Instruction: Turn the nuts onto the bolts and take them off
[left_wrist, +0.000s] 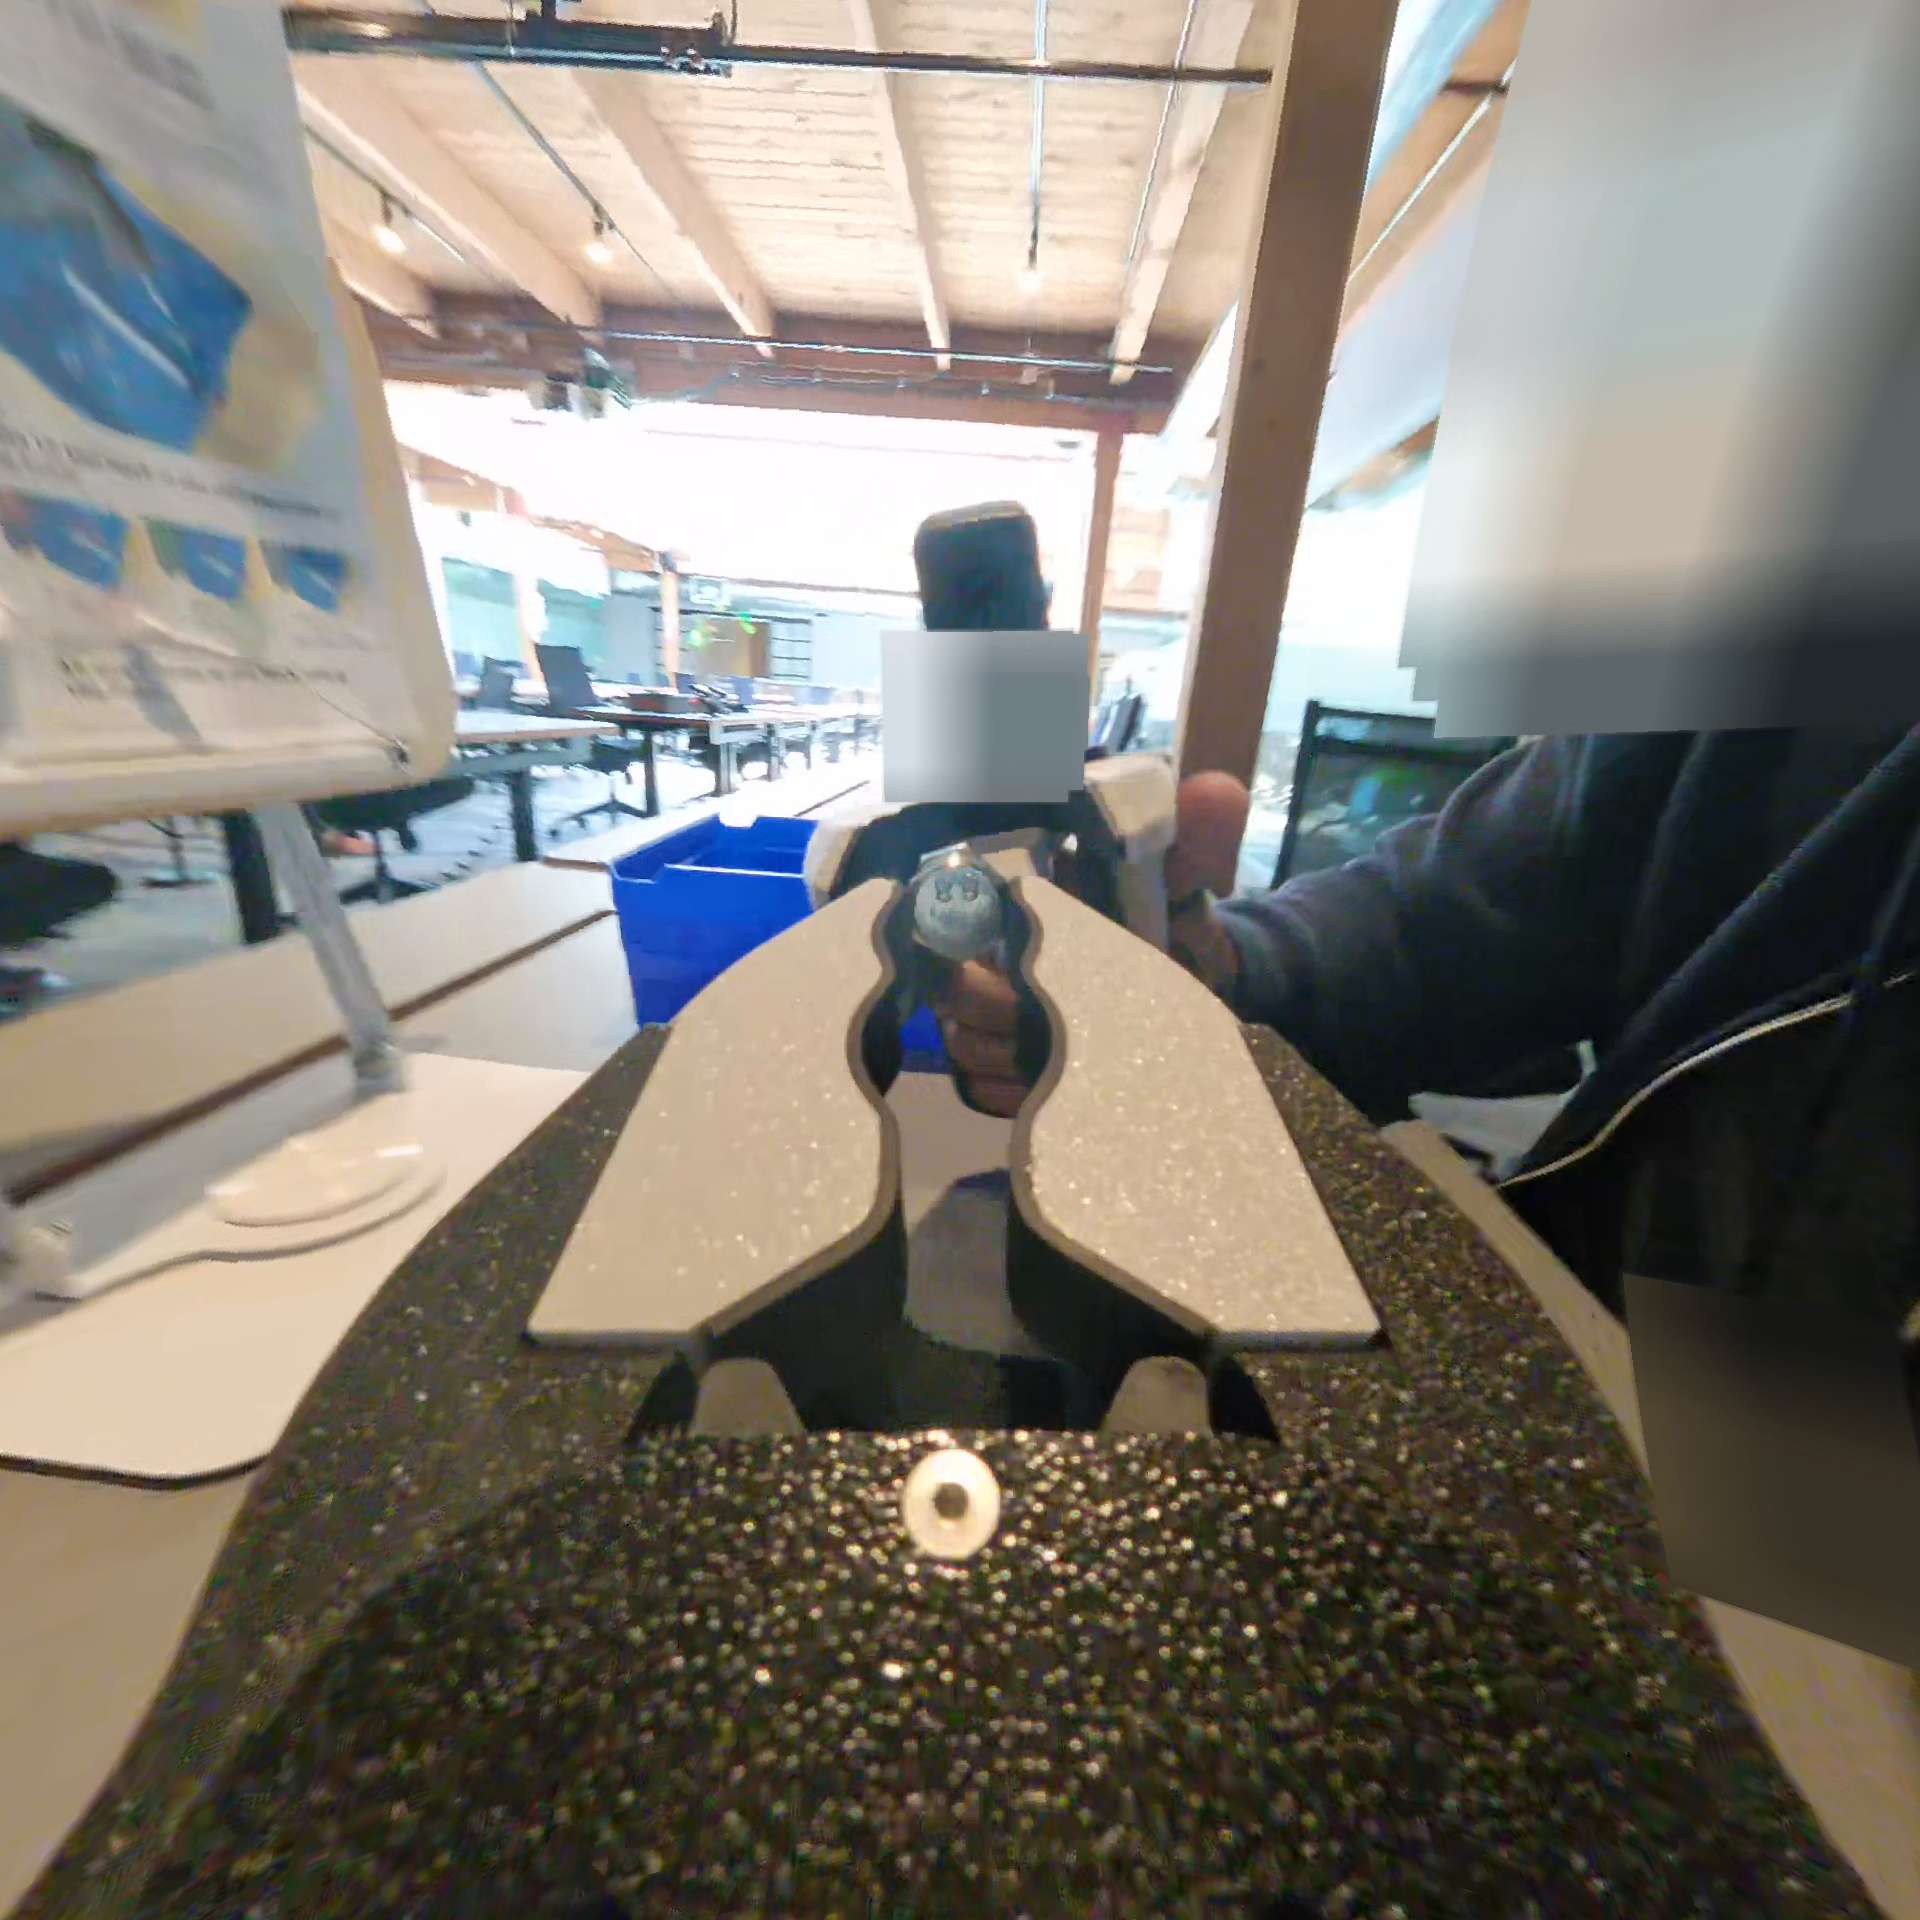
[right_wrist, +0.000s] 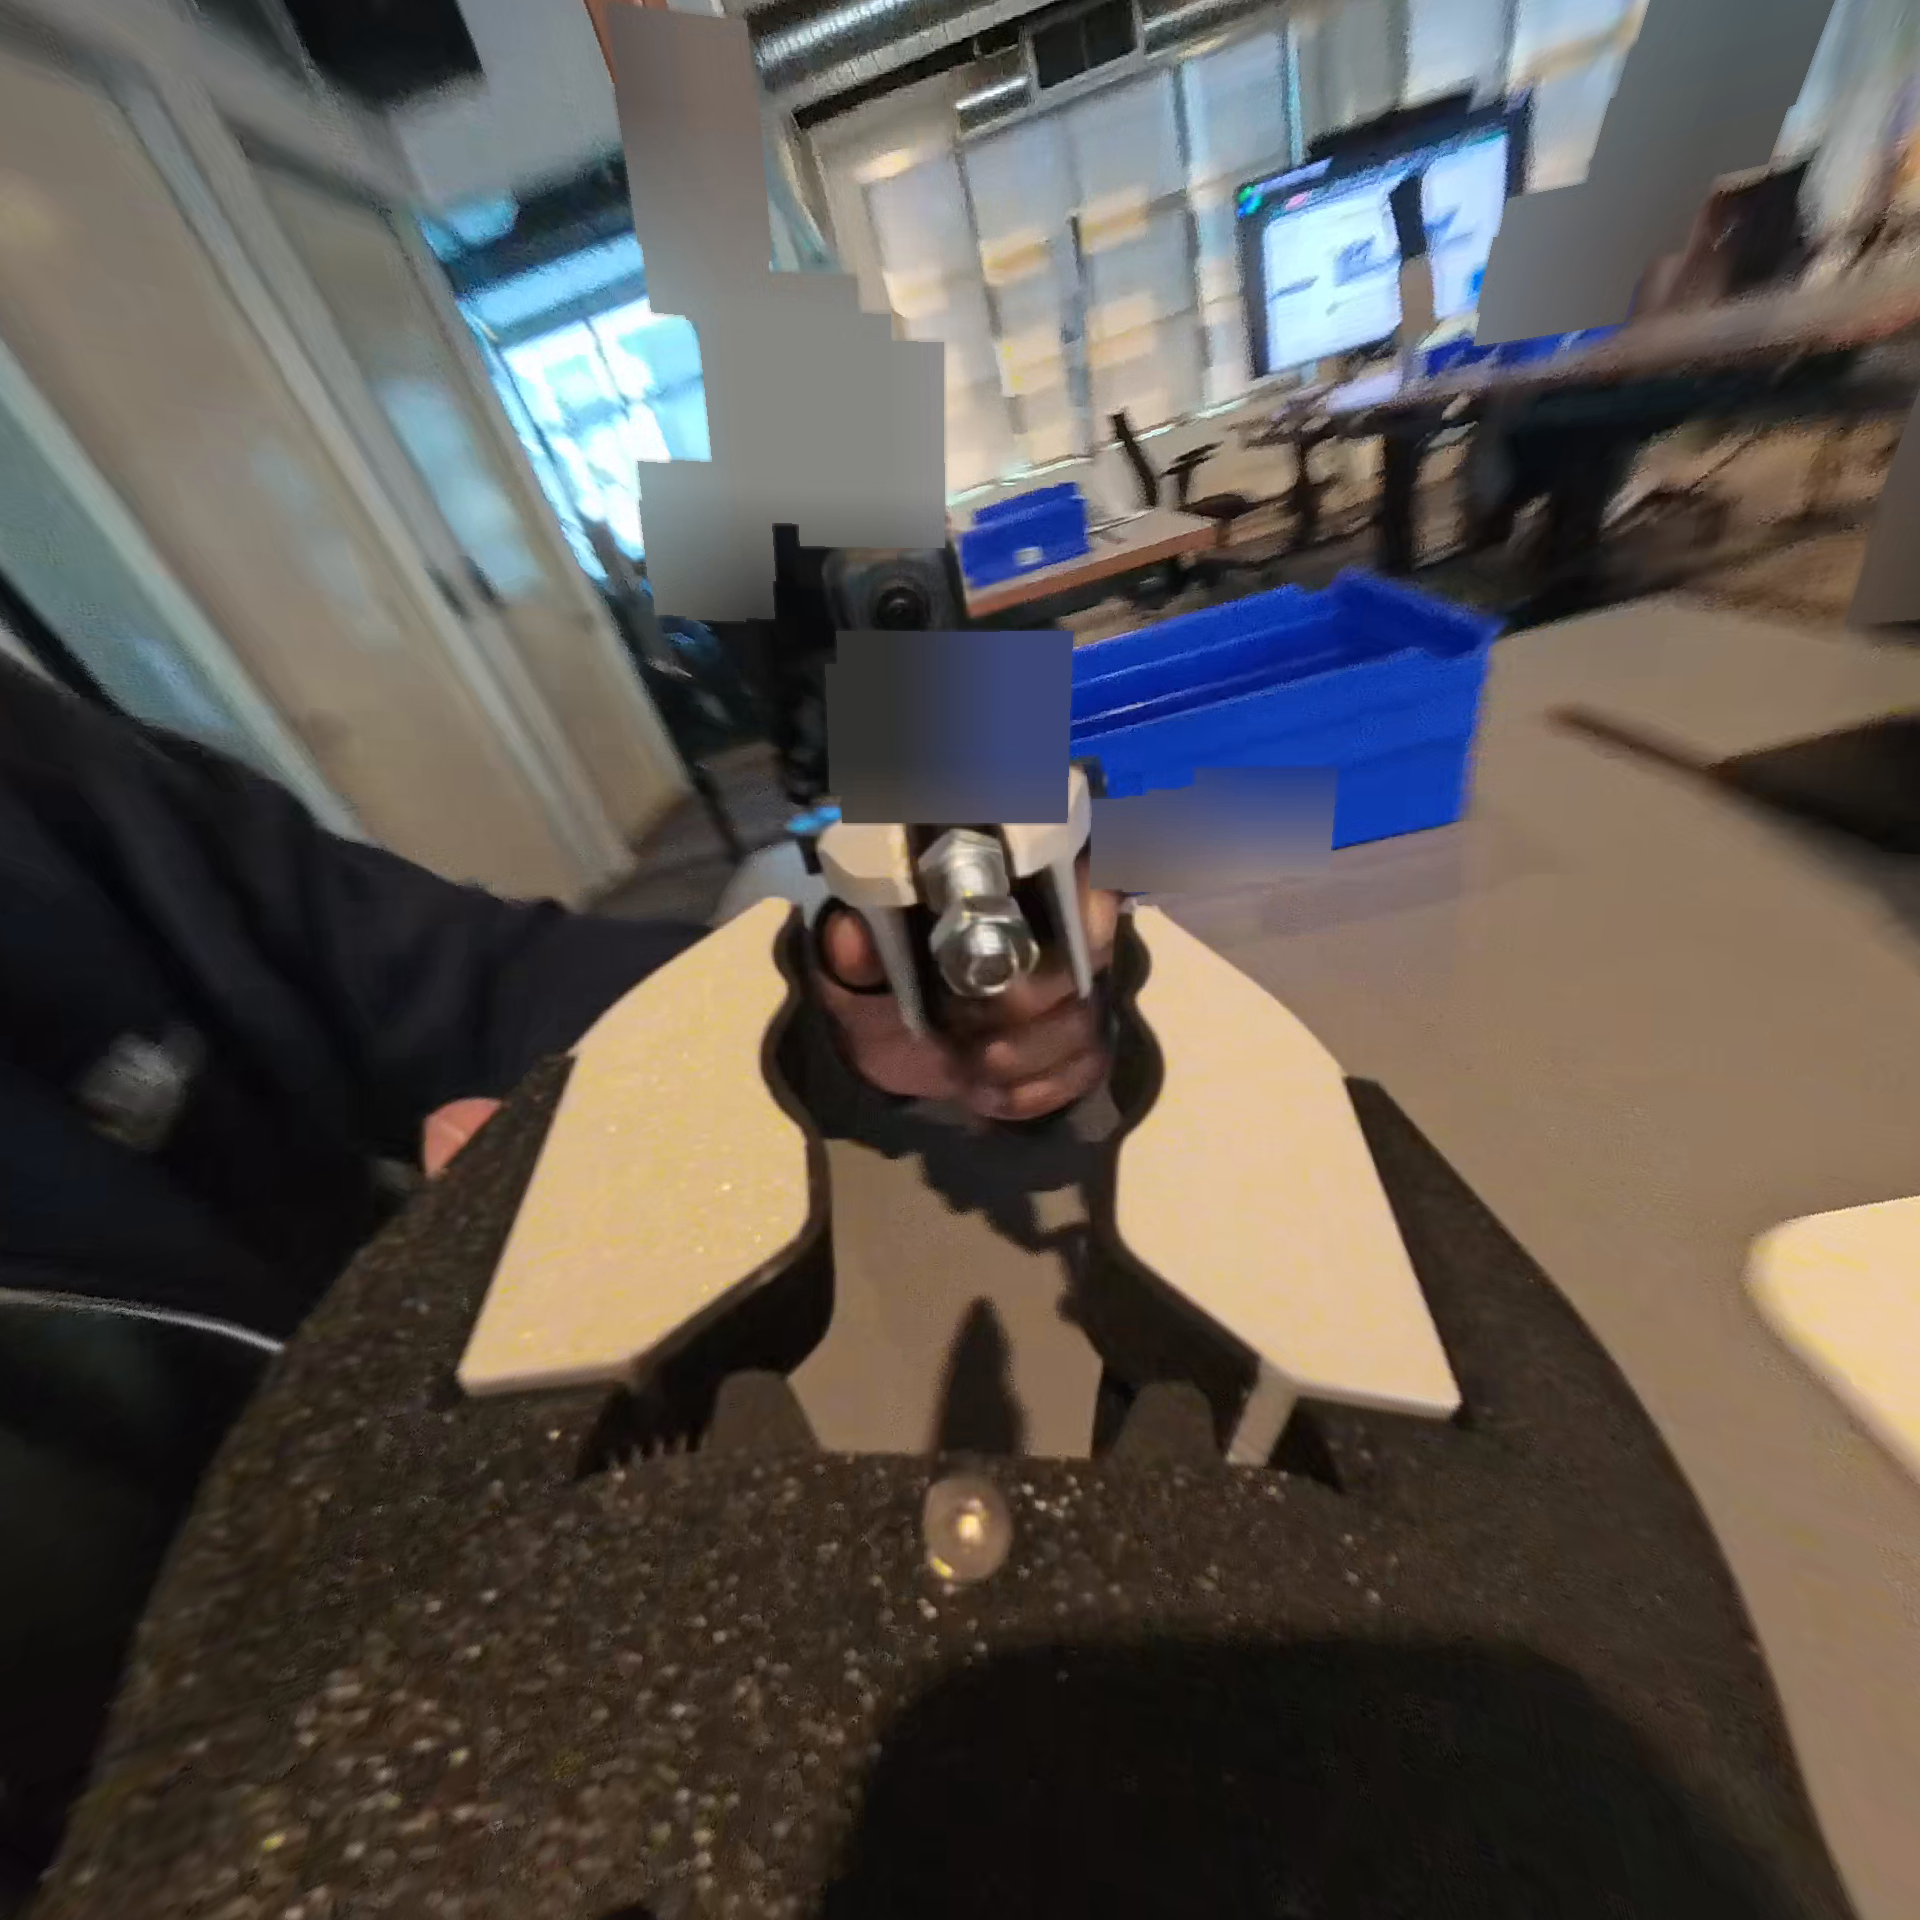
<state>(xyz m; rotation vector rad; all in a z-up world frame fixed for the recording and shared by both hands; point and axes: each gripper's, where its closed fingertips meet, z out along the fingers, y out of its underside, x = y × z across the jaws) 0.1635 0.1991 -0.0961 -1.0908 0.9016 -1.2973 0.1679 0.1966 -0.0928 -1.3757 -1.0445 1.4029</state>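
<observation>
The bolt is sitting clamped by its head between your left gripper tips, its shank pointing toward the right gripper, whose jaws are standing apart around the nut without touching it; a blue bin is resting on the table beyond.

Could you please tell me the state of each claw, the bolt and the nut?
Left claw: shut on the bolt.
Right claw: open, facing the nut.
Bolt: clamped at its head, off the table.
Nut: threaded on the bolt, near its tip.
</observation>
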